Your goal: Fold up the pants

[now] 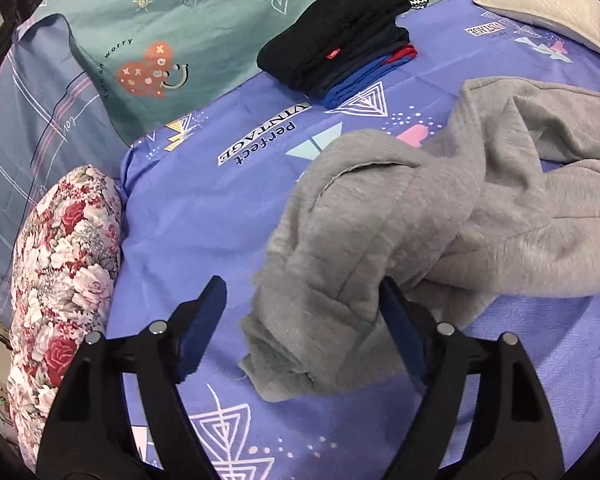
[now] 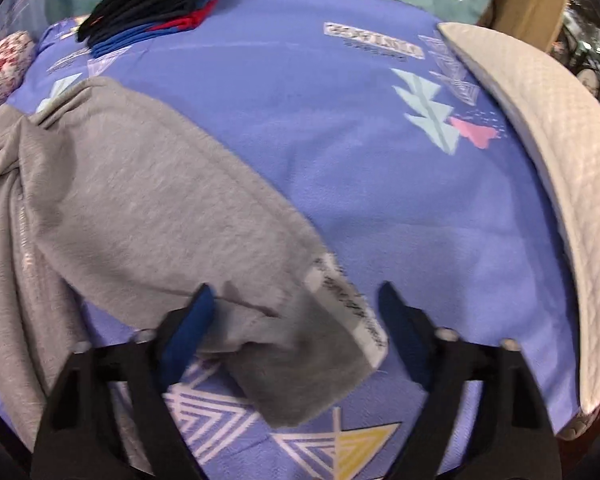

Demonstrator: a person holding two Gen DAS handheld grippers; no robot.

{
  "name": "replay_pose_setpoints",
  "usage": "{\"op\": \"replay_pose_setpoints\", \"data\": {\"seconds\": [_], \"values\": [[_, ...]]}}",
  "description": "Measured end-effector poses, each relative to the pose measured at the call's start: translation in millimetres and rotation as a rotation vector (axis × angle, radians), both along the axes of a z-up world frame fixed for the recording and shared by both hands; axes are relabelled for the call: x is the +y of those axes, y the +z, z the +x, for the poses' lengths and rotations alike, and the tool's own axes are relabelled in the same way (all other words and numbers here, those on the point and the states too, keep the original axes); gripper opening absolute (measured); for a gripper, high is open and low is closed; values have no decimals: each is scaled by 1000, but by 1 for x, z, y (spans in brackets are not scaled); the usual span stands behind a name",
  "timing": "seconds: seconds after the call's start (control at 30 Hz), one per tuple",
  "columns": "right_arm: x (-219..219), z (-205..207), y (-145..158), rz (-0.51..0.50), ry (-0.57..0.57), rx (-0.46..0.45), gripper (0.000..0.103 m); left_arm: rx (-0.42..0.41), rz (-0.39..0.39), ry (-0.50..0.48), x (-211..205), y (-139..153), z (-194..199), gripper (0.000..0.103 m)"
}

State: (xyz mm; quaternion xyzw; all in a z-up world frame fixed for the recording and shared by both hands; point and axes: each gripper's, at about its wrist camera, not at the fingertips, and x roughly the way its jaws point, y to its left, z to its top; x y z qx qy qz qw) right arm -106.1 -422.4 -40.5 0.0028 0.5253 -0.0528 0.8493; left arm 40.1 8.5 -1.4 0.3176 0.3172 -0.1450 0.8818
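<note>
Lying crumpled on the purple bedsheet (image 1: 204,216), the one pair of grey pants (image 1: 420,216) has an end between the wide-open jaws of each gripper: the left gripper (image 1: 302,300) and the right gripper (image 2: 296,304), both holding nothing. One stack of folded clothes (image 1: 340,40) sits well apart.

Black claw (image 1: 302,286), blue pads (image 1: 204,322)

A home bedroom: a bed with a printed purple sheet (image 1: 204,216), a white pillow (image 2: 540,152), a floral cushion (image 1: 64,264) and a stack of folded clothes (image 1: 336,56)
</note>
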Motion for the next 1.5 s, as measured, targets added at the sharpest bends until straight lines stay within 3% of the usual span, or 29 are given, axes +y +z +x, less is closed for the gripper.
{"op": "replay_pose_setpoints", "data": {"seconds": [0.07,0.17,0.27,0.43,0.6,0.67,0.77,0.8,0.87,0.9,0.97,1.03,1.17,1.3,1.33,1.37,1.43,1.5], "values": [[8,5,-2,4,35,19,50,-16,38,-14,-6,-4,1,85],[12,8,-2,-9,37,23,42,-14,98,-69,-11,-13,-9,88],[5,5,0,18,18,8,40,-7,144,-121,-3,-18,-25,88],[1,4,-2,45,4,-12,41,-51,157,-87,11,-18,-21,89],[0,6,-5,54,-15,-16,40,-241,396,-169,-13,-44,-33,85],[-1,3,-3,68,-21,-27,38,-286,489,-231,-25,-56,-43,69],[-7,1,-2,104,-35,-37,36,-329,536,-267,-36,-63,-47,65],[-9,0,-2,112,-39,-38,36,-331,533,-246,-36,-62,-42,64],[-9,1,-2,117,-44,-42,30,-283,470,-193,-29,-51,-27,39],[-10,1,-1,115,-52,-48,25,-261,430,-171,-24,-44,-21,36],[-18,-1,4,137,-82,-77,0,-217,322,-151,-15,-21,-16,29],[-27,-6,16,202,-89,-134,0,-172,217,-130,-8,0,-10,27],[-37,-13,53,182,-99,-243,0,-116,68,-37,3,31,19,27],[-40,-3,63,176,-81,-218,1,-135,32,-24,-6,43,28,27],[-40,-2,62,165,-81,-214,22,-142,31,-27,-9,44,29,27],[-41,0,58,160,-82,-193,52,-145,25,-30,-11,45,30,27],[-42,-2,49,172,-70,-170,69,-142,-4,-22,-10,50,34,27],[-45,-1,33,187,-54,-119,70,-134,-48,-4,-4,55,39,27]]}}
